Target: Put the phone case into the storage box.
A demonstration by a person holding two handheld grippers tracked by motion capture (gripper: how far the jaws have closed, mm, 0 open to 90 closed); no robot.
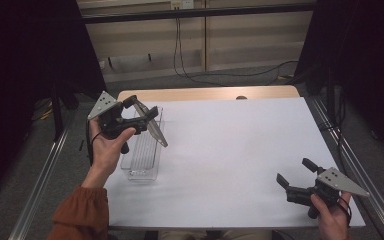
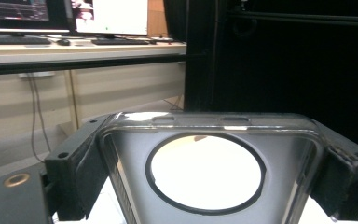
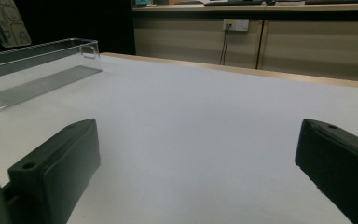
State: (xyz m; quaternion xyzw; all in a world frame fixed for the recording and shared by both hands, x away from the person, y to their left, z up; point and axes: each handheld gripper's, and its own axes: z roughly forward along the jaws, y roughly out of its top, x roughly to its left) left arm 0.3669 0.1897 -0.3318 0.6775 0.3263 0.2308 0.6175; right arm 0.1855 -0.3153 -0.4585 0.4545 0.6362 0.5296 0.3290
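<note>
My left gripper (image 1: 141, 116) is held up over the table's left side, shut on a flat clear plastic lid (image 1: 153, 129) that tilts down toward the table. In the left gripper view the lid (image 2: 290, 161) spans both jaws and has a large round hole in its middle. Below it a long clear plastic box (image 1: 143, 156) stands uncovered on the white table (image 1: 230, 150); the right gripper view shows that box (image 3: 32, 58) at far left. My right gripper (image 1: 294, 172) rests low near the front right corner, open, with nothing between its jaws (image 3: 196, 158).
The tabletop has a wooden strip (image 1: 207, 93) along its far edge. Metal rails (image 1: 352, 165) run along both sides of the table. Cables (image 1: 230, 75) lie on the floor behind it, and dark curtains hang at left and right.
</note>
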